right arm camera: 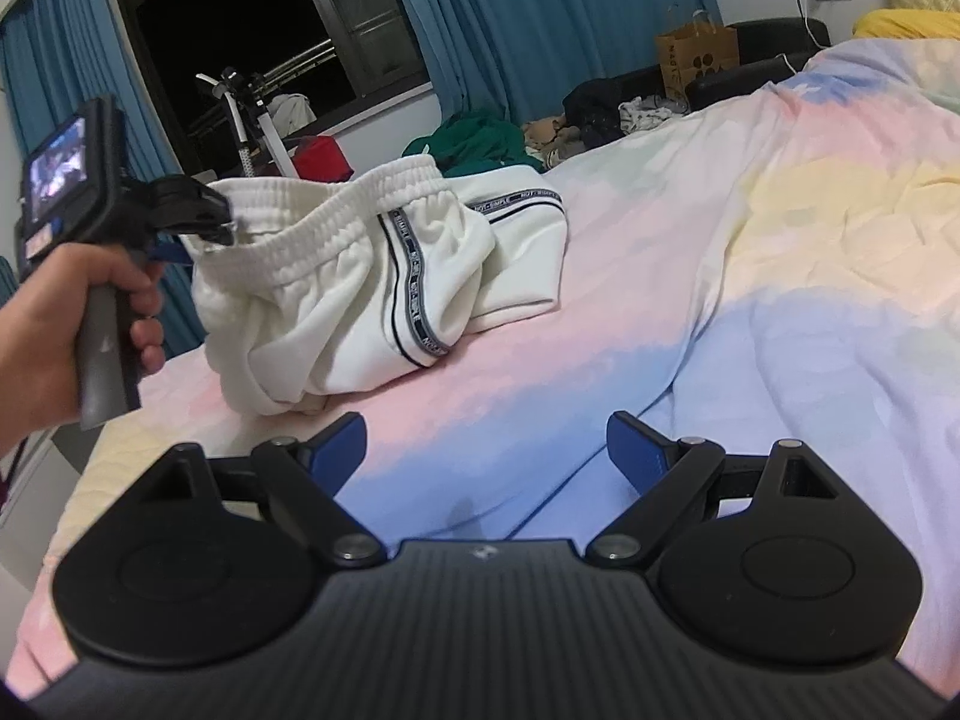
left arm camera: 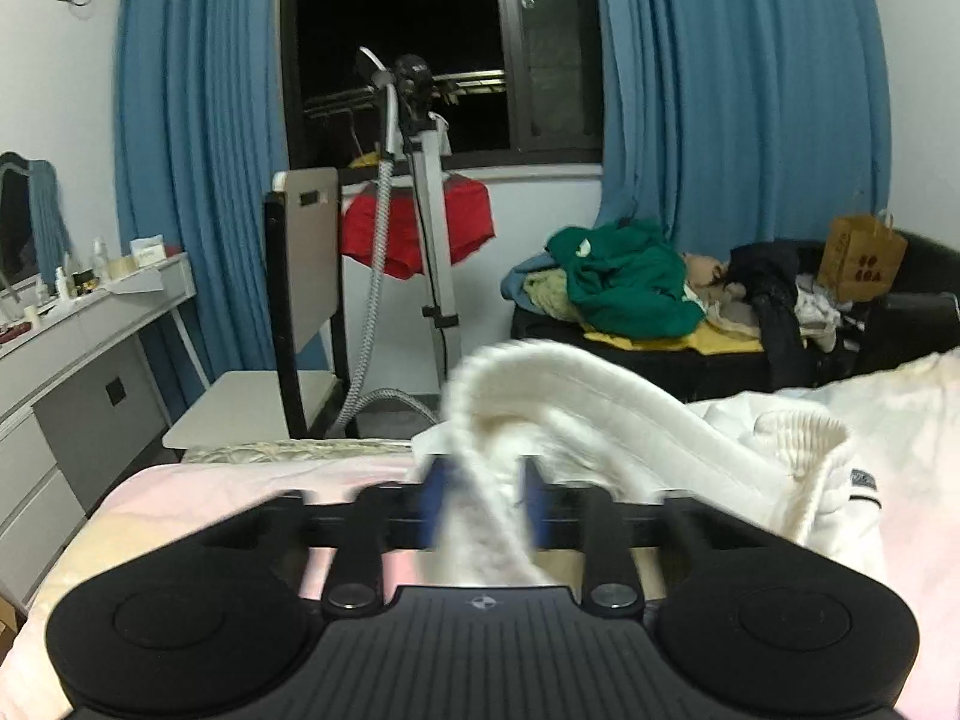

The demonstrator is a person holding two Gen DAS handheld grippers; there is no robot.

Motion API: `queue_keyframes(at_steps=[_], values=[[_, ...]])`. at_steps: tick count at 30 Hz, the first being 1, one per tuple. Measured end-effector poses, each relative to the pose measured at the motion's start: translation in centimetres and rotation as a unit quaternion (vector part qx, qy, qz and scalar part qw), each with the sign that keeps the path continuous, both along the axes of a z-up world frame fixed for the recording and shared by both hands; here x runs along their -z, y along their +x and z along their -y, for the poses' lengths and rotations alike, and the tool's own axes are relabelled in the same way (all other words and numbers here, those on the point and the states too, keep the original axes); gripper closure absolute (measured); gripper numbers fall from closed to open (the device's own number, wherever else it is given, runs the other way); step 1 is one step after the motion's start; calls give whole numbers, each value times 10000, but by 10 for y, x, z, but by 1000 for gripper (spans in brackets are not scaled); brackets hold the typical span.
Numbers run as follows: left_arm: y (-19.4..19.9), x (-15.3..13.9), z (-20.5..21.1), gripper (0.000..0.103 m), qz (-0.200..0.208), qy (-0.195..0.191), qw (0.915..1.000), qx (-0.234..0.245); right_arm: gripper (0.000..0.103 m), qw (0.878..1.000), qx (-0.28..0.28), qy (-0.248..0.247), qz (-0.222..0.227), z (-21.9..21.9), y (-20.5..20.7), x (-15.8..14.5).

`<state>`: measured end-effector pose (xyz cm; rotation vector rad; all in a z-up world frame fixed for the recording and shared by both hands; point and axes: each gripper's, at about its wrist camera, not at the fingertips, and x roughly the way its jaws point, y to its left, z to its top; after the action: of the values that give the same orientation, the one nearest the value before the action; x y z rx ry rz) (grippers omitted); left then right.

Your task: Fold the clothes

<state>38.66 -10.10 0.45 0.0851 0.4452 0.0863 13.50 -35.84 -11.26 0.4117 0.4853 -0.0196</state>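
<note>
White trousers [right arm camera: 360, 276], bunched on the pastel bed cover [right arm camera: 780, 240], waistband clamped in the left gripper [left arm camera: 480, 504]; right gripper [right arm camera: 486, 450], jaws apart and empty, should take the opposite waistband end before lifting.

Bedroom at night, blue curtains [left arm camera: 198, 150] pulled back

Dark window [left arm camera: 414, 48], white walls, grey desk [left arm camera: 78, 348] on the left, chair [left arm camera: 300, 312] beside it, pastel bed [right arm camera: 750, 276].
</note>
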Motion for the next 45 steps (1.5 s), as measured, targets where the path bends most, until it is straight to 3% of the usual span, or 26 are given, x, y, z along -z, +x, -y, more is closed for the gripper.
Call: queue_keyframes(at_steps=[7,16,21,25,28,30,34,38,43,45], values=[[-79,-13,-4,94,172,146,9995,205,15,9988,-25,-277,408,-3,-6,-4],[-229,-44,-53,95,381,-193,9975,561,15,9892,-228,-848,1174,-17,-32,-25],[-293,-8,-101,95,67,-332,9978,566,15,9863,-306,-1128,1162,-28,-42,-35],[-304,43,-132,96,-476,-499,9971,309,15,9883,-369,-938,1142,-29,-54,-43],[-304,66,-151,95,-641,-681,9956,116,15,9881,-443,-1193,868,-36,-54,-41],[-300,67,-161,95,-667,-872,9939,92,15,9884,-504,-1266,668,-39,-51,-39],[-293,68,-175,92,-732,-1107,9911,62,15,9877,-683,-1383,-272,-41,-38,-27],[-284,72,-178,91,-873,-1165,9893,-15,15,9738,-1144,-1655,-1060,-49,-36,-12],[-272,72,-173,90,-828,-1078,9907,-22,15,9616,-1153,-2086,-1358,-60,-30,6],[-267,74,-171,90,-860,-1067,9906,-15,24,9615,-946,-2120,-1472,-56,-24,15]])
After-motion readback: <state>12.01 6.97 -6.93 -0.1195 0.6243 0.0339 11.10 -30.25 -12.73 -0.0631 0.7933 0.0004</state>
